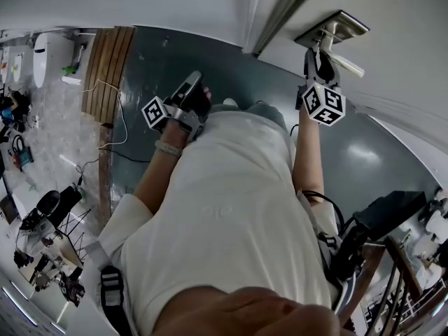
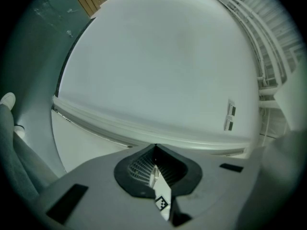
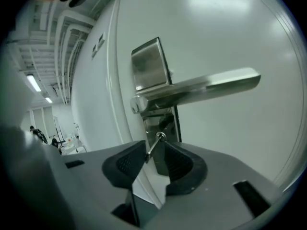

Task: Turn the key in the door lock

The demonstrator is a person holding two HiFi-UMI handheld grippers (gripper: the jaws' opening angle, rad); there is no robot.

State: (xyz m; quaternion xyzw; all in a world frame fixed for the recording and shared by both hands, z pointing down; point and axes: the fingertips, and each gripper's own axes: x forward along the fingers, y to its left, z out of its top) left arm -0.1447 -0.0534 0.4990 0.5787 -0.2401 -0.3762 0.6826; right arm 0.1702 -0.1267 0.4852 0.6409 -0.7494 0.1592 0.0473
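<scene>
The door's steel lock plate (image 3: 149, 66) carries a lever handle (image 3: 211, 85), and a small metal key (image 3: 150, 153) sticks out of the lock below the lever. My right gripper (image 3: 153, 143) is open around the key. The key hangs slanted between the ribbed pads, which stand apart from it. In the head view the right gripper (image 1: 320, 51) reaches up to the plate (image 1: 333, 28) on the white door (image 1: 406, 54). My left gripper (image 1: 194, 79) is held away to the left, shut and empty. In its own view the left gripper (image 2: 154, 150) faces a bare white wall.
A dark grey-green floor (image 1: 168, 54) lies under the person, with a wooden strip (image 1: 108, 68) and a white cable (image 1: 119, 117) at its left. Bags, tripods and other gear (image 1: 42, 222) crowd the far left. A wall socket (image 2: 230, 115) shows in the left gripper view.
</scene>
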